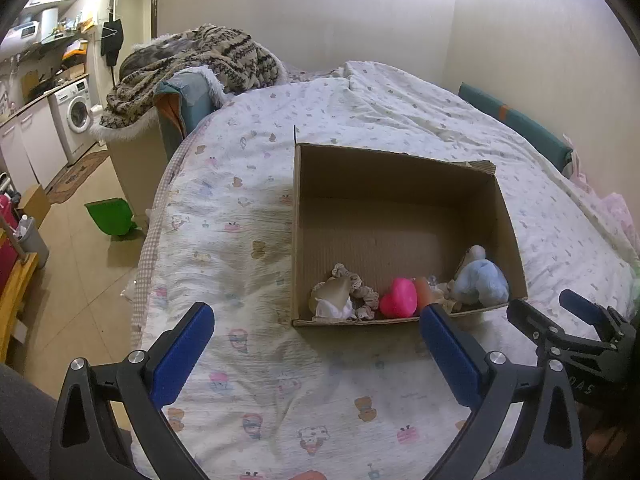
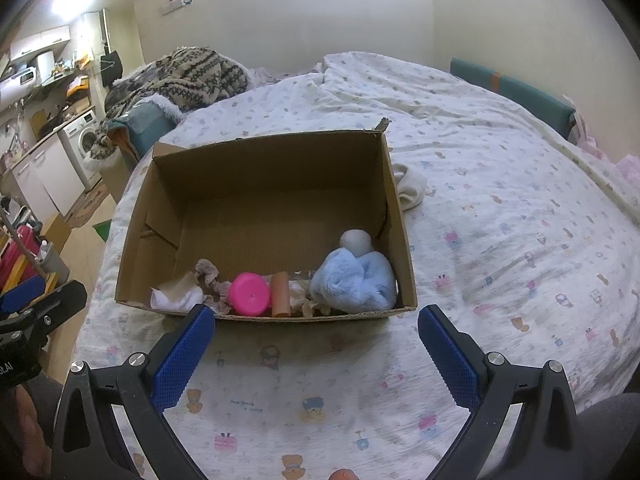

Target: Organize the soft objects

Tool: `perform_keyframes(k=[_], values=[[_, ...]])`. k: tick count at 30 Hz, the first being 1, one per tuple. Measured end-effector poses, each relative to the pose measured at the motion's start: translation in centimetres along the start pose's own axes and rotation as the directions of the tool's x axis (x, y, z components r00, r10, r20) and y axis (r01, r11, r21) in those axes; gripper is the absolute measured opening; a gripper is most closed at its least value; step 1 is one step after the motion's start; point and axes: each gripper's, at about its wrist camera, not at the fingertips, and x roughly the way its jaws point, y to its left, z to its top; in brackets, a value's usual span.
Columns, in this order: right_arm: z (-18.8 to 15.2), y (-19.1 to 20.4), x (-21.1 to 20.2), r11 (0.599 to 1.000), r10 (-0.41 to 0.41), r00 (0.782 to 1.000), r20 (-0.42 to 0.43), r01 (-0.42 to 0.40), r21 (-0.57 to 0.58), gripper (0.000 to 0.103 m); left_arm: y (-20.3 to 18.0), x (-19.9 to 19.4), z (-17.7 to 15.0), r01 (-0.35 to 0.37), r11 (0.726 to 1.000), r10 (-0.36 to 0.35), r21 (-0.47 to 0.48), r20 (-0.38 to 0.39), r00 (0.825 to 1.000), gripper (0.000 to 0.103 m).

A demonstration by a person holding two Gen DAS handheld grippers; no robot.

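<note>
Both the left gripper (image 1: 316,336) and right gripper (image 2: 316,338) hang wide apart, empty, before the cardboard box (image 2: 394,200) on the bed (image 2: 500,240). A white sock (image 2: 410,188) lies beside the box's right wall.

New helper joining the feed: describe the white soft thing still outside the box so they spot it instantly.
Find the open cardboard box on the patterned bedspread. Just past its right wall, lying on the bedspread against the cardboard, is a white fabric bundle. It is the only soft item outside the box; the blue plush and others lie inside.
</note>
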Motion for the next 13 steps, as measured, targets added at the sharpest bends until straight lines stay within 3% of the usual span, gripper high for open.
perform_keyframes(k=[13], values=[[-0.04,0.0,0.12,1.0,0.003,1.0,-0.003,-0.003,0.0,0.103,-0.06,0.17,-0.15,0.008,1.0,-0.008,-0.001,-0.012,1.0,0.102]])
